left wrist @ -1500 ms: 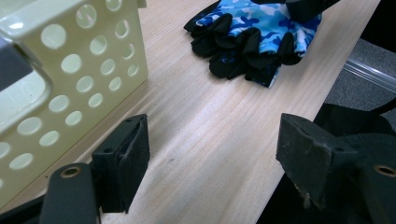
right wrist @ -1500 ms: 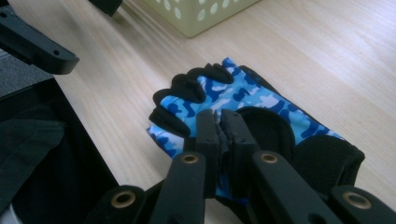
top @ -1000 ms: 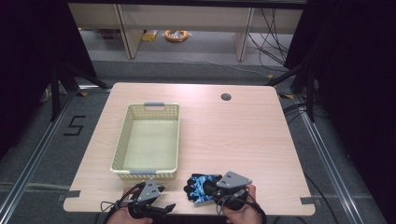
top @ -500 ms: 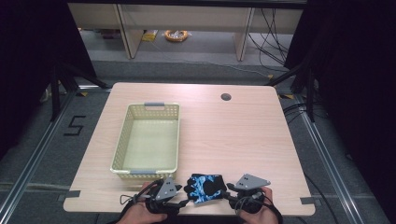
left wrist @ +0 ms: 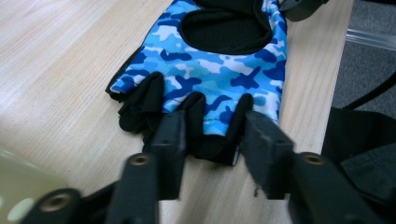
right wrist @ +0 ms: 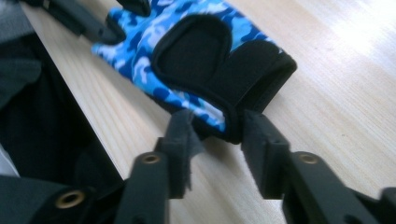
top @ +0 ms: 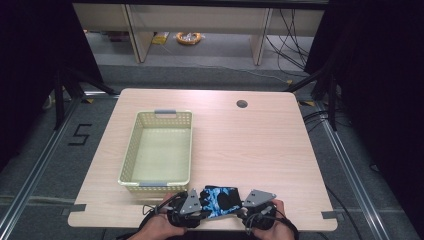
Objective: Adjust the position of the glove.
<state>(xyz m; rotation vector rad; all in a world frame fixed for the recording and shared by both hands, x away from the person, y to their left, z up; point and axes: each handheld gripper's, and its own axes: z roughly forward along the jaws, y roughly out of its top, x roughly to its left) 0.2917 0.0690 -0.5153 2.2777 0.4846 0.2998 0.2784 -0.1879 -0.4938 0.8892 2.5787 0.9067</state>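
At table's (top: 260, 150) near edge, glove (top: 218, 200), basket (top: 158, 150) behind

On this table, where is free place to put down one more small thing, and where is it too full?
Free: the wide bare wood to the right of the basket, up to the round hole, and the strip of table behind the basket. Crowded: the near edge, where the left claw and right claw sit at the two ends of the glove.
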